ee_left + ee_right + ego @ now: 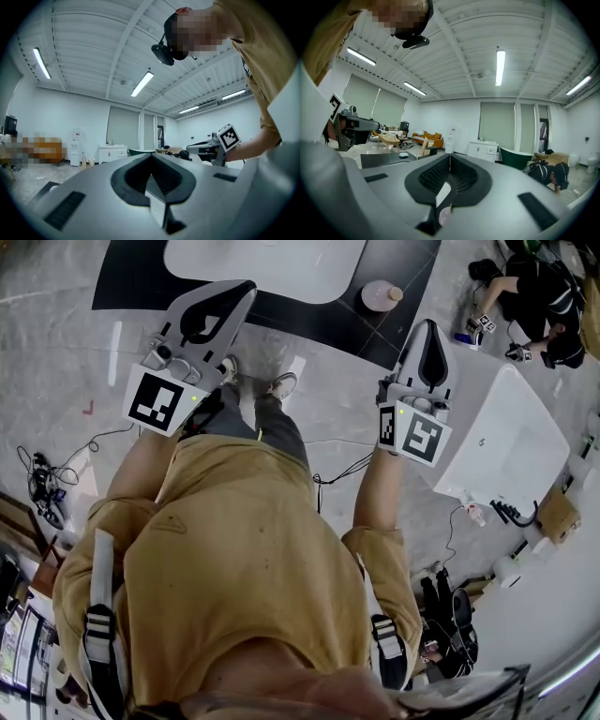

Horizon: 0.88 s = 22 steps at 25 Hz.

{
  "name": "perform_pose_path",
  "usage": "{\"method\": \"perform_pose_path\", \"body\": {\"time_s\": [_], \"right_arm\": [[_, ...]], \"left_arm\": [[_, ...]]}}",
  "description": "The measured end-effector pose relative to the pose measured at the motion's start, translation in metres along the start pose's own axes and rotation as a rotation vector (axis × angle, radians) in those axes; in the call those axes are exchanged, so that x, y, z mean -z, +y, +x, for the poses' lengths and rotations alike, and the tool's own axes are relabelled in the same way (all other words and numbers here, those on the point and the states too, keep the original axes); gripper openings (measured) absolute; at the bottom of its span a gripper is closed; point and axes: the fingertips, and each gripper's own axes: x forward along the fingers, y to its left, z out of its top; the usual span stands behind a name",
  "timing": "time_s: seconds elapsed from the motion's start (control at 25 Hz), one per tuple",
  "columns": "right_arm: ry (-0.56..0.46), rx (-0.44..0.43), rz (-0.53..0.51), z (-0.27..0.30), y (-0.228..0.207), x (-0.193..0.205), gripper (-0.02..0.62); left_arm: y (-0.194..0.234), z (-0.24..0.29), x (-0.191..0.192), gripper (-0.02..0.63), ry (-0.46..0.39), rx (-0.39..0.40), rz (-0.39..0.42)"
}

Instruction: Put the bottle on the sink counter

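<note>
Fingers of the left gripper (151, 158) are pressed together, tips meeting along one seam, with nothing pinched between them. Those of the right gripper (450, 157) are likewise closed tip to tip on nothing. In the head view both grippers are held out level in front of the person's chest, the left gripper (247, 287) on the left and the right gripper (429, 326) on the right, well apart, each with its marker cube toward the body.

Farther out lies the black counter (323, 322), with the white sink (267, 263) set into it at the far middle. On this counter, just right of the sink, stands the bottle (378, 296). It is pale pink, upright and seen from above, with a tan cap. It sits beyond and a little left of the right gripper's tips, apart from them, and neither gripper touches it.

A white bathtub (511, 442) stands on the grey floor (84, 362) at the right. Another person (539, 292) in dark clothes crouches at the far right. Black cables (42, 479) lie on the floor at the near left, and the wearer's shoes (281, 385) show between the two grippers.
</note>
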Motion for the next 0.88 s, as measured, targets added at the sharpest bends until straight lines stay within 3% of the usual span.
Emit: {"method": "perform_pose_path", "body": {"time_s": [0.88], "right_arm": [[-0.101,0.049,-0.032,-0.065,-0.01,-0.093,0.006]], "left_arm": [[0.011,-0.033,-0.052,0.002,-0.089,-0.043,0.026]]}}
